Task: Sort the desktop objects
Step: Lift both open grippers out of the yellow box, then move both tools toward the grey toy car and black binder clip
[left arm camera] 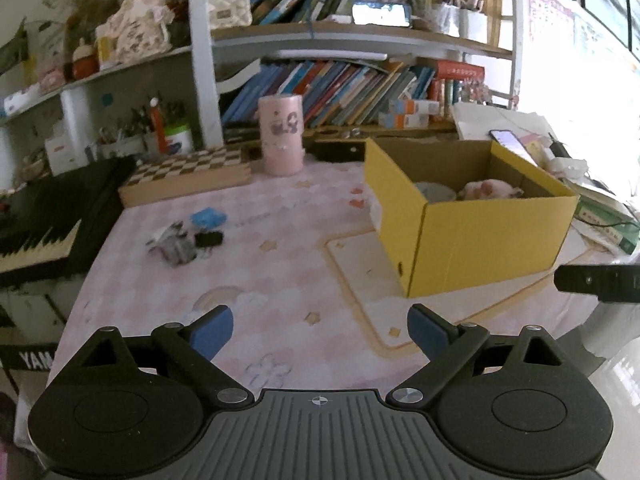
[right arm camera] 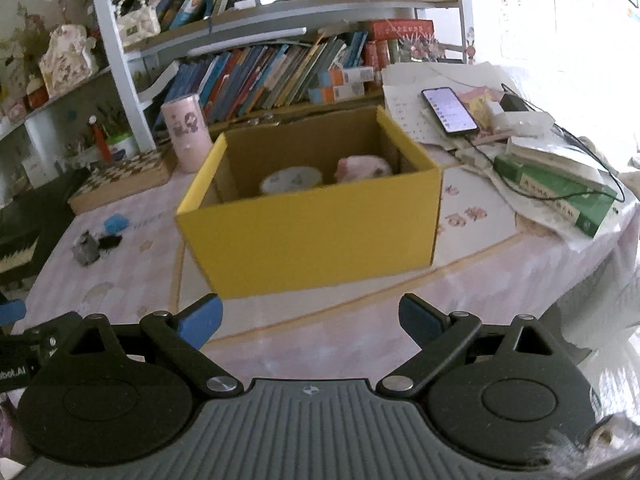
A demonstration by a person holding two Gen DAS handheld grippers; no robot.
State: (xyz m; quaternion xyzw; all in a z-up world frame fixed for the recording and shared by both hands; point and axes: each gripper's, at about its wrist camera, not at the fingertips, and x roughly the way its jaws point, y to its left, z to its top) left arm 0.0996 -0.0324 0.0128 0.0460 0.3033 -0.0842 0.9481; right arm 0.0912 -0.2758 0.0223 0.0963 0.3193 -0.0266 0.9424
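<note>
In the left wrist view, the left gripper (left arm camera: pixel 320 330) was spread wide with nothing between its fingers, hanging over the near edge of the desk (left arm camera: pixel 280 280). The stuff left to sort sat toward the desk's left edge: one blue thing (left arm camera: pixel 207 217), one black thing (left arm camera: pixel 208 239) and one grey lump (left arm camera: pixel 176 246), all bunched together, too blurry to name. I'd say the smart move was to go for the outermost piece first and come in low with the fingers straddling just that one, since they were nearly touching. The yellow box (left arm camera: pixel 480 236) stood on the right side, already holding one bowl (left arm camera: pixel 436 192) and one pink toy (left arm camera: pixel 490 190). From the right wrist, the right gripper (right arm camera: pixel 310 322) was also gaping and empty, facing the box's (right arm camera: pixel 312 232) front wall, with the same three bits (right arm camera: pixel 98 240) off to the left. One pink cup (right arm camera: pixel 188 136) stood at the back edge.
</note>
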